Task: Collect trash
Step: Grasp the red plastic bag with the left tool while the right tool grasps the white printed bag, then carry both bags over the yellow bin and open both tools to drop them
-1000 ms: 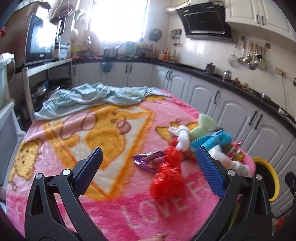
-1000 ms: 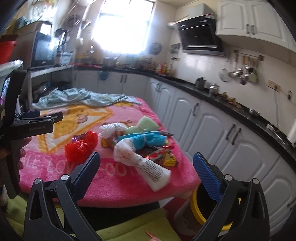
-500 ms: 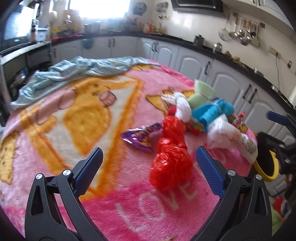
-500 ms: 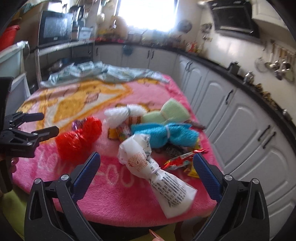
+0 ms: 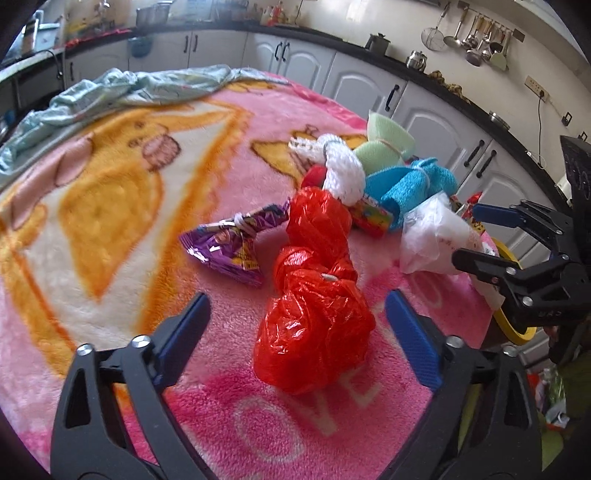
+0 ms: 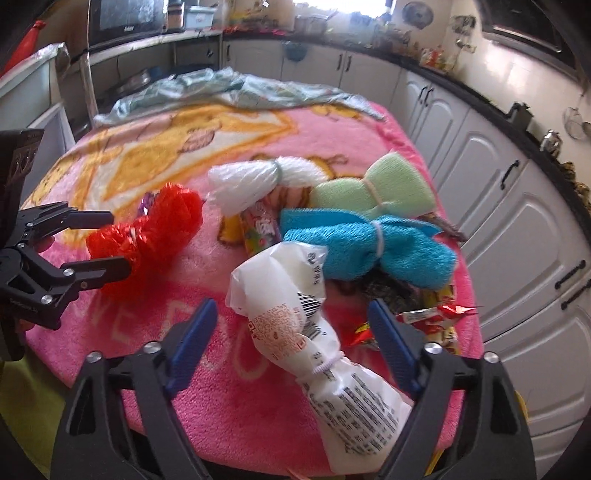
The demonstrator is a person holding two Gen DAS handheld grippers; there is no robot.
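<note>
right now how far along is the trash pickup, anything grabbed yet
Nothing looks collected: every piece still lies on the pink blanket. In hand: the left gripper is closing around the red plastic bag, the right gripper around the white printed bag, pads not yet pressing. Left: both bags, the purple wrapper, the white, green and blue bundles, and snack wrappers.

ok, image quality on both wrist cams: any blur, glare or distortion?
Left wrist: blanket on the left smeared by motion blur, red bag sharper; strong fisheye curve on the counter. Right wrist: window blown out at the top, white bag mildly blurred, its print unreadable, dark vignette in the corners.
</note>
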